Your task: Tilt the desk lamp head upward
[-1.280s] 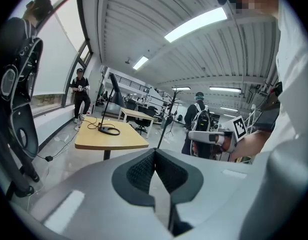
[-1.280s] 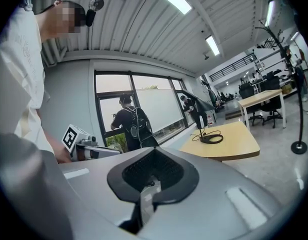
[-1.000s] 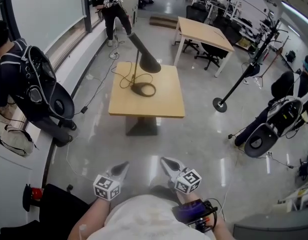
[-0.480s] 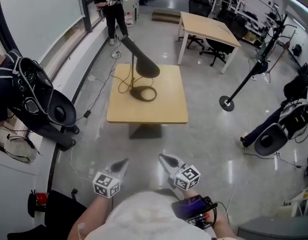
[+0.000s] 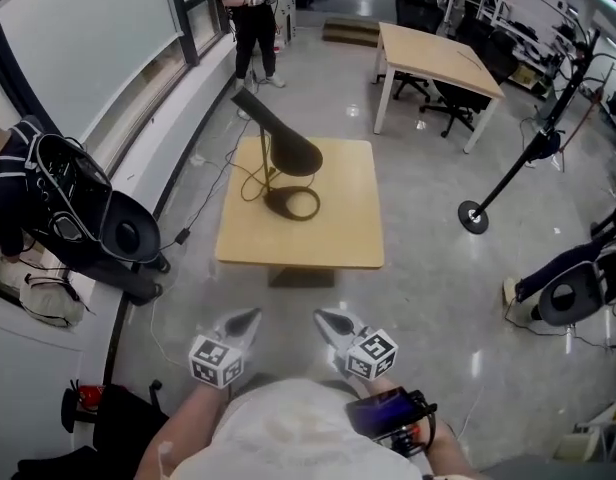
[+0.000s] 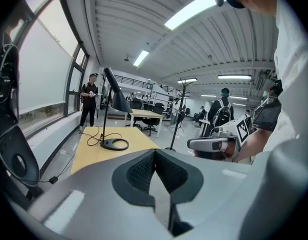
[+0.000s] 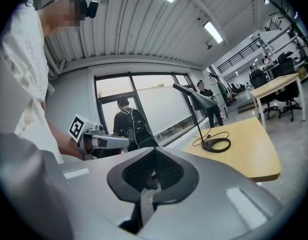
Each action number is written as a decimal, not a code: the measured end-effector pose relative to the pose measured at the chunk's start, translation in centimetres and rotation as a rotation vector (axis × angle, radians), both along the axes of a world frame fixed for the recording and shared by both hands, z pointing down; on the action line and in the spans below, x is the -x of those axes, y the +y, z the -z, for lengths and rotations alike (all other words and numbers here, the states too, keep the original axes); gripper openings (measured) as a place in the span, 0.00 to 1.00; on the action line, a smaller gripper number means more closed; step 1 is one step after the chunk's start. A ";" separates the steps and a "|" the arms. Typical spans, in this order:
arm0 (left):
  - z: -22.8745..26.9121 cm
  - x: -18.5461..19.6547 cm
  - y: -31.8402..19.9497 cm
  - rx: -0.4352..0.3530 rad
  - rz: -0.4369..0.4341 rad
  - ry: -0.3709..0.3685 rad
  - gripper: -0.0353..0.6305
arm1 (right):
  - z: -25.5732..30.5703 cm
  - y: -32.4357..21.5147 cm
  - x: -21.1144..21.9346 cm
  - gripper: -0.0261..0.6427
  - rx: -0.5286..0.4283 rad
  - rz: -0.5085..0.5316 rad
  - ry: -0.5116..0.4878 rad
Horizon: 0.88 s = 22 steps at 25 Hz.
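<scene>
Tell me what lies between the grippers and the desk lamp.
Head view: only bare floor, then bare tabletop, lies between the left gripper, right gripper and the desk lamp.

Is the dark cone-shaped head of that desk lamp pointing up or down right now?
Down. The dark cone-shaped lamp head opens toward the square wooden table, above its ring-shaped base.

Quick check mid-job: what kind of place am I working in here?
Probably an open-plan lab or workshop office: a wooden table carrying the desk lamp, office chairs by a second table, an equipment stand on the polished floor, and strip lights overhead.
</scene>
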<state>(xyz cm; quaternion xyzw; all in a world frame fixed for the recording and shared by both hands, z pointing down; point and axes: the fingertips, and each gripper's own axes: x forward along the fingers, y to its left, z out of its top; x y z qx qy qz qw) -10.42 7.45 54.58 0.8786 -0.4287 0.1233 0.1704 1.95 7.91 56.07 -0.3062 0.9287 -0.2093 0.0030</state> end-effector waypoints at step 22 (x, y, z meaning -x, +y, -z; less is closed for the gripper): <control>-0.2 -1.4 -11.1 -0.029 -0.073 -0.018 0.06 | -0.9 -8.8 -2.0 0.06 -0.022 -0.059 0.062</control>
